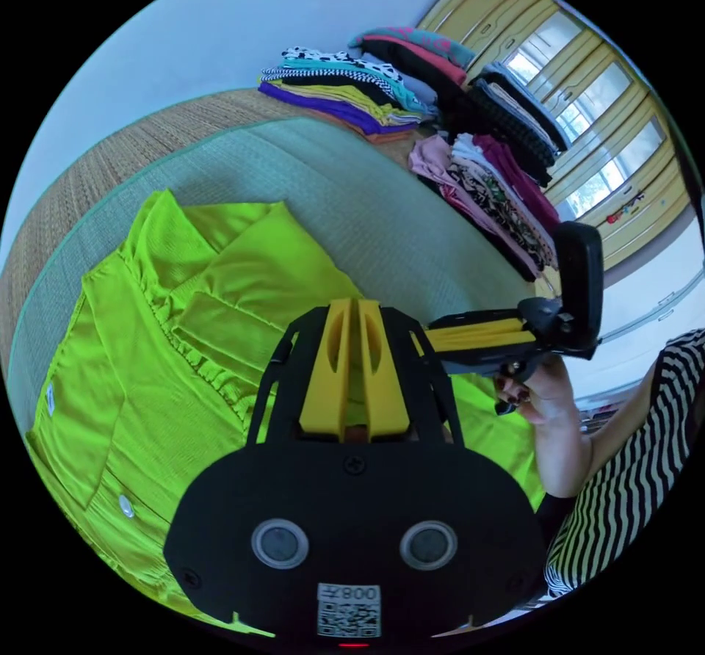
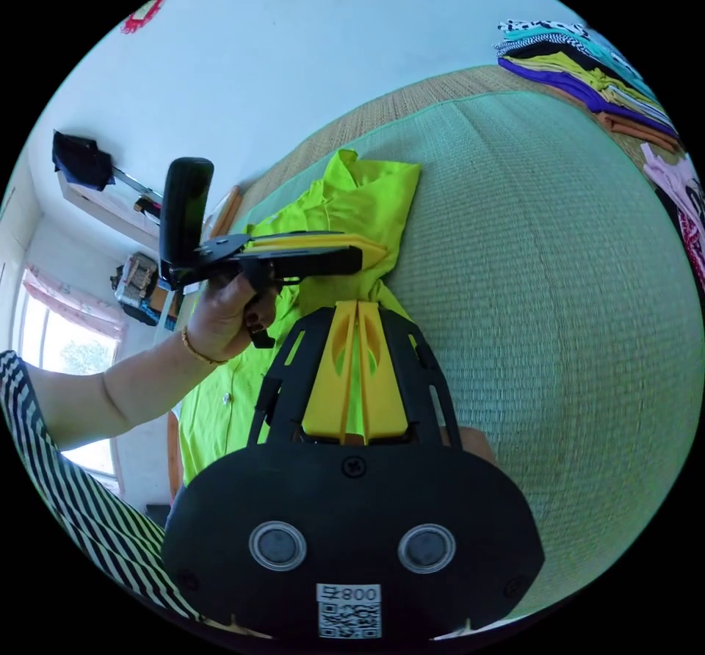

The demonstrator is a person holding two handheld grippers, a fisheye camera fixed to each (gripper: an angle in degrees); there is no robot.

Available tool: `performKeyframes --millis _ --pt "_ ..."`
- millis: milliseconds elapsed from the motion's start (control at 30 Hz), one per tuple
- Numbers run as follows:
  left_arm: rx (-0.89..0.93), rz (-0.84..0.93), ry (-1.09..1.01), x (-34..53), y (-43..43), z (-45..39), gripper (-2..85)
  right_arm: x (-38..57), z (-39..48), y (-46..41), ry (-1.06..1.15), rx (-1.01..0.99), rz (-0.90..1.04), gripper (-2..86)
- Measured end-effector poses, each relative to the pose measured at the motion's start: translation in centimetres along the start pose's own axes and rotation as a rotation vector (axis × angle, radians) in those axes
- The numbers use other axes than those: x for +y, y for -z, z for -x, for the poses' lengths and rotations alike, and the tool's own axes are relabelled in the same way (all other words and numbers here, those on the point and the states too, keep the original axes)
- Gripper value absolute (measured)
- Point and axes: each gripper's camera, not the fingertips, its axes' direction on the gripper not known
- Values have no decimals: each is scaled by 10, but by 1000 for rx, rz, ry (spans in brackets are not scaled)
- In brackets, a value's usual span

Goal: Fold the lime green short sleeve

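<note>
The thin, limp lime green short-sleeved shirt (image 1: 169,332), lying on the woven green mat (image 1: 352,192), is being pinched along bunched edge folds by the left claw (image 1: 358,317) and right claw (image 2: 357,317), both clamped together on cloth judged slippery.

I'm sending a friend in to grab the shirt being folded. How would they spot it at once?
Start at the green woven mat on the floor, with stacks of folded clothes along its far edge. The lime green shirt lies apart from them, spread out. It alone is unfolded, one bright colour, with a ruffled front.
</note>
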Motion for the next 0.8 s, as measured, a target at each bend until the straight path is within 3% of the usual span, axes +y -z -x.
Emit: performKeyframes --millis 133,200,433,533,700,800 --pt "32 -50 -14 15 32 -18 12 -3 -3 9 -13 -5 -14 1" --pt "19 22 -16 22 31 -24 9 -5 -7 13 -33 -11 -13 1" --pt "35 -80 52 58 99 -41 7 -14 -15 26 -49 -52 -19 1" --pt "33 -2 112 77 113 -42 8 -18 -22 35 -70 -98 -29 1" --pt "94 -147 193 110 172 -48 18 -24 -60 50 -181 -366 -73 1" --pt "116 -183 247 135 206 -51 24 -30 -64 61 -207 -428 -95 1"
